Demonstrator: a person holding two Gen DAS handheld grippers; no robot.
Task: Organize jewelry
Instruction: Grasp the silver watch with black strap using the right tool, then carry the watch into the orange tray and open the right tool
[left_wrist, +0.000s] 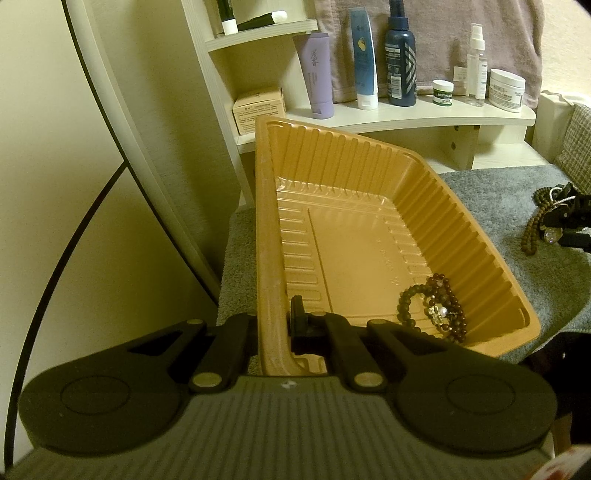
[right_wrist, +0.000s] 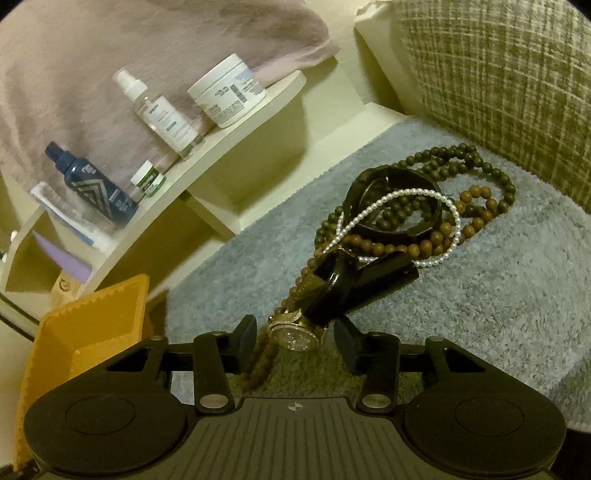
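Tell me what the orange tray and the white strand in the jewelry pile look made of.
Orange tray: thin moulded plastic, slightly glossy, judging by its ribbed walls. White strand: small round pearl-like beads with a soft sheen; real or imitation pearl cannot be told.

Cream wall (left_wrist: 92, 155), white shelf (left_wrist: 424, 114), grey carpet (right_wrist: 480, 302), warm light.

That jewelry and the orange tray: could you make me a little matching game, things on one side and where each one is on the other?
Things:
1. orange tray
2. dark bead bracelets
3. watch
4. pearl string

Places:
A. lying inside the tray, in a near corner
B. between the open fingers of the right gripper
C. draped over the bead pile on the grey mat
D. rim pinched by the left gripper

Pairs: 1-D, 2-A, 3-B, 4-C
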